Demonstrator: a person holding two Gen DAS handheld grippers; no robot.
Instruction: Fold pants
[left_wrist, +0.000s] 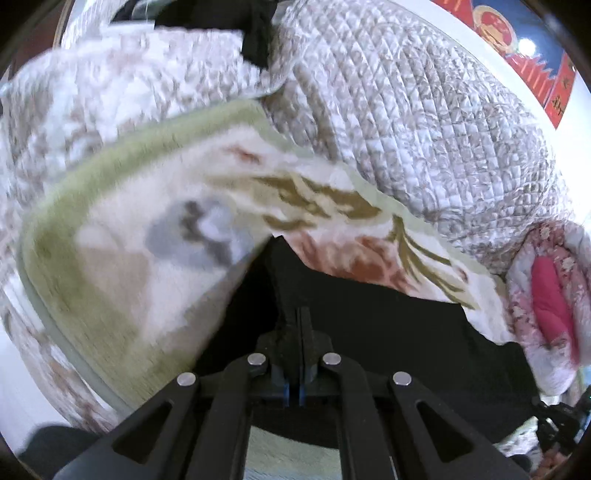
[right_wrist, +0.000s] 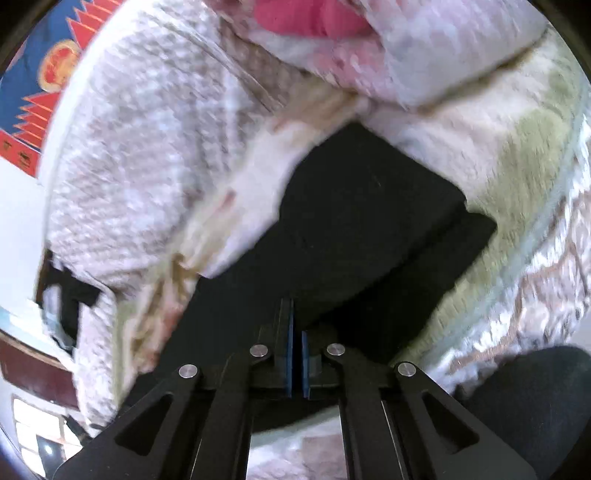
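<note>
Black pants (left_wrist: 369, 317) spread on a fleece blanket (left_wrist: 122, 236) with green border and floral print, blanket lying over a quilted bedspread (left_wrist: 406, 122) on the bed. Left gripper (left_wrist: 300, 332) low over the cloth, jaws pressed together on a pinched-up ridge of black pants fabric rising between the fingertips. Right gripper (right_wrist: 295, 332) likewise at the pants (right_wrist: 369, 229), jaws nearly together with only a thin slit between the blue pads (right_wrist: 290, 354); black fabric right at the tips, but actual pinch hard to confirm there. In right wrist view, pants showing as a layered dark panel with a straight edge running diagonally, one layer over another. Pink-and-white floral quilt (left_wrist: 550, 295) bunched just beside the pants at the right edge of left view, top of right view. Red-and-blue wall poster (left_wrist: 517, 44) beyond the bed. Both views motion-blurred, fine cloth detail unreadable.
</note>
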